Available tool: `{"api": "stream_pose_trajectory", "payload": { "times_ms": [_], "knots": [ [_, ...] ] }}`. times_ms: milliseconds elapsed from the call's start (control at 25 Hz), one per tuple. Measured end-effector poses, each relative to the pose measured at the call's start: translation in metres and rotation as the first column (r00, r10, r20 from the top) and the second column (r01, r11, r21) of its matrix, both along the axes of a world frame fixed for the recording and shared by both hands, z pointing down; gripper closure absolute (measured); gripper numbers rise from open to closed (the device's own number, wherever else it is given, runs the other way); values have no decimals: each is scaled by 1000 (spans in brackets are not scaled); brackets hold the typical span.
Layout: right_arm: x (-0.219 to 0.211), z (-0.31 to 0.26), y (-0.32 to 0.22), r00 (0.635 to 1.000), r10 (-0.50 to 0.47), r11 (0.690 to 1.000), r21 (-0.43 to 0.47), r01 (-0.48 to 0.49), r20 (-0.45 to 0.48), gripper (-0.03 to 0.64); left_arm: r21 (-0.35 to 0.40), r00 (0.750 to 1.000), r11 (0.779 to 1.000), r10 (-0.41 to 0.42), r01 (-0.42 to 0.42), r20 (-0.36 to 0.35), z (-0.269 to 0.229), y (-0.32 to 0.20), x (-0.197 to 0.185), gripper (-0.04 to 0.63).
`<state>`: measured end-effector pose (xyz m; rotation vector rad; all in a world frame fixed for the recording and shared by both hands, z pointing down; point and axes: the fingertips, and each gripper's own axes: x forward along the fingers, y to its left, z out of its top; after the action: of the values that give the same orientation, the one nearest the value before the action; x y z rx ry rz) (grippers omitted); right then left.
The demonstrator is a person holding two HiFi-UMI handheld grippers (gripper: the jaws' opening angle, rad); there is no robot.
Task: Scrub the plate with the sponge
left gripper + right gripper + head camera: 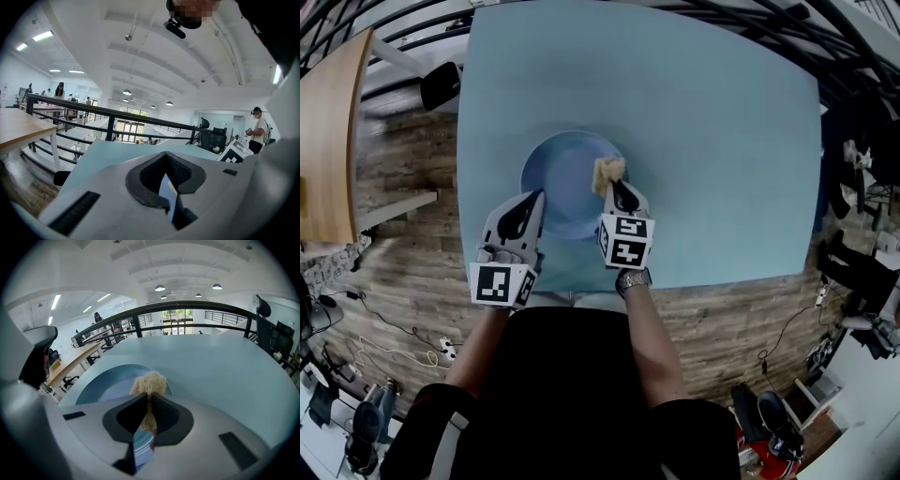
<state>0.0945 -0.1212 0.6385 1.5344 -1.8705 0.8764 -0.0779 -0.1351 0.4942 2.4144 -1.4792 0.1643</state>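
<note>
Looking down through the head view, I see the blue plate (562,159) on the pale blue surface (722,169). The left gripper (533,196) has its tip at the plate's near-left rim, and the right gripper (615,185) is over its right side.

Left gripper view: jaws drawn together, a blue sliver in the slit. I cannot tell whether they pinch the rim.

Right gripper view: jaws clamped on the tan sponge (149,382), which pokes out over the plate.
</note>
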Motion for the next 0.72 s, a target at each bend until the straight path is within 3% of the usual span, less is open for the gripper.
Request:
{"api": "stream_pose_trajectory", "payload": {
  "times_ms": [720],
  "knots": [
    [-95,-16,18,975,-184,983,12,184,123,580,2,998,999,-54,54,10,-5,14,-19,594]
  ]
}}
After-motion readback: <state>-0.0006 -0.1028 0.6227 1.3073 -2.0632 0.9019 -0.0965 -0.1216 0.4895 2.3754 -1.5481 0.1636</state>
